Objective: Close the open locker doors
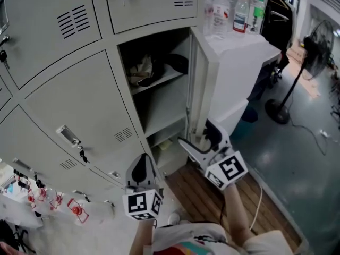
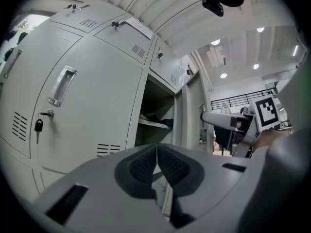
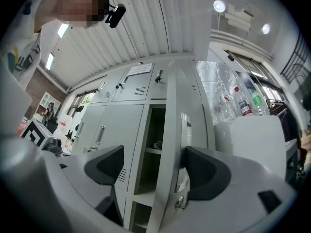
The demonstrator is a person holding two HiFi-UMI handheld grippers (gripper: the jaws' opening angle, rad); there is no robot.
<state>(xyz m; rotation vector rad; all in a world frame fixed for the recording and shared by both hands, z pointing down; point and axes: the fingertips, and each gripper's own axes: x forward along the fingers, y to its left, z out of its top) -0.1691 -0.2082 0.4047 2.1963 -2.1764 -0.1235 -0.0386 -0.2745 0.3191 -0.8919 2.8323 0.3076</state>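
Observation:
One locker (image 1: 159, 89) stands open, with a shelf holding dark items inside. Its grey door (image 1: 194, 84) is swung out and seen edge-on. My right gripper (image 1: 199, 138) is open at the door's lower part. In the right gripper view the door edge (image 3: 170, 144) stands between the two spread pads (image 3: 104, 164) of the right gripper (image 3: 158, 171), with its latch plate (image 3: 186, 130) and a key (image 3: 181, 203) near the right pad. Whether a pad touches the door I cannot tell. My left gripper (image 1: 142, 169) is shut and holds nothing, pointing at the lockers left of the opening; its pads (image 2: 141, 164) meet.
Closed grey lockers (image 1: 79, 110) with keys fill the left. A white cabinet (image 1: 249, 62) stands right of the door, with plastic bottles (image 1: 234, 9) on top. A fan stand (image 1: 287, 97) is further right. Wooden slats (image 1: 202, 190) lie underfoot. Red-tagged keys (image 1: 74, 209) hang at lower left.

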